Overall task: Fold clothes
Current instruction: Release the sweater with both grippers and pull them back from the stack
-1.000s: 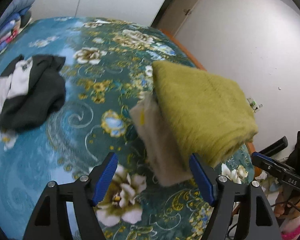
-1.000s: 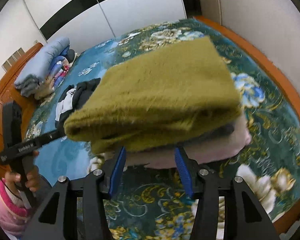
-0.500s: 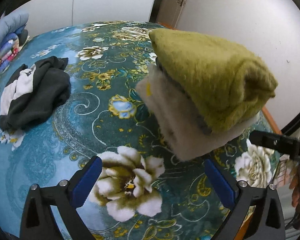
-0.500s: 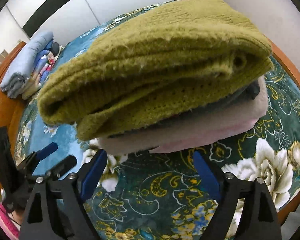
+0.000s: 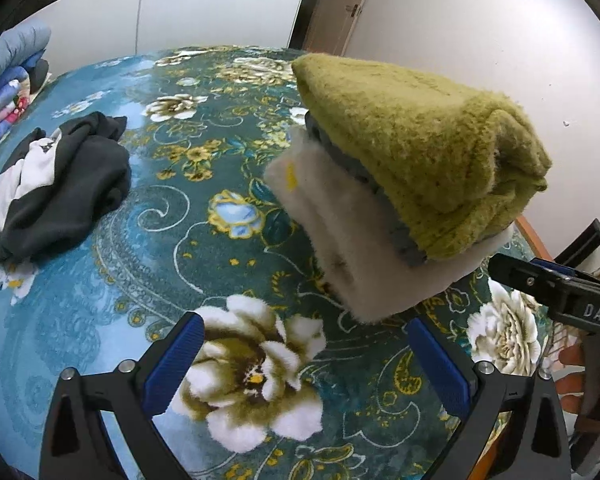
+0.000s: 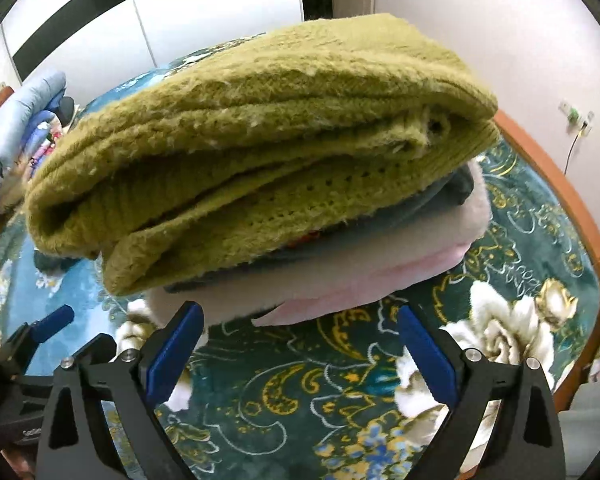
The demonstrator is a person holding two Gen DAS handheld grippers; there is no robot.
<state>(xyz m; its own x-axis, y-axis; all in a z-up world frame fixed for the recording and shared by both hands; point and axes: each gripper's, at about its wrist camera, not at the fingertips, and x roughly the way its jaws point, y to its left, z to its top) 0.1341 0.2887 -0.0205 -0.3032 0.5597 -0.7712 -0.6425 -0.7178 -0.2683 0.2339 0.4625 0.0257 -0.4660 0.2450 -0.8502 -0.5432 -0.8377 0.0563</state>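
A folded olive-green fuzzy sweater (image 5: pixel 420 152) lies on top of a stack of folded clothes on the bed: a grey-blue layer (image 5: pixel 396 228) under it and a cream fleece (image 5: pixel 340 236) at the bottom. In the right wrist view the sweater (image 6: pixel 260 140) sits above a cream and pink fleece (image 6: pixel 340 276). My left gripper (image 5: pixel 306 356) is open and empty, just short of the stack. My right gripper (image 6: pixel 300 344) is open and empty, just below the stack's near edge. The right gripper also shows at the right of the left wrist view (image 5: pixel 560 292).
A crumpled black and white garment (image 5: pixel 56 188) lies on the floral teal bedspread (image 5: pixel 180 248) at the left. Folded quilts (image 6: pixel 20 120) are piled at the bed's far left. An orange wooden bed frame (image 6: pixel 560 184) and white wall run along the right.
Both grippers have opened wide and drawn back from the stack. The stack now rests on the bed and fills more of both views.
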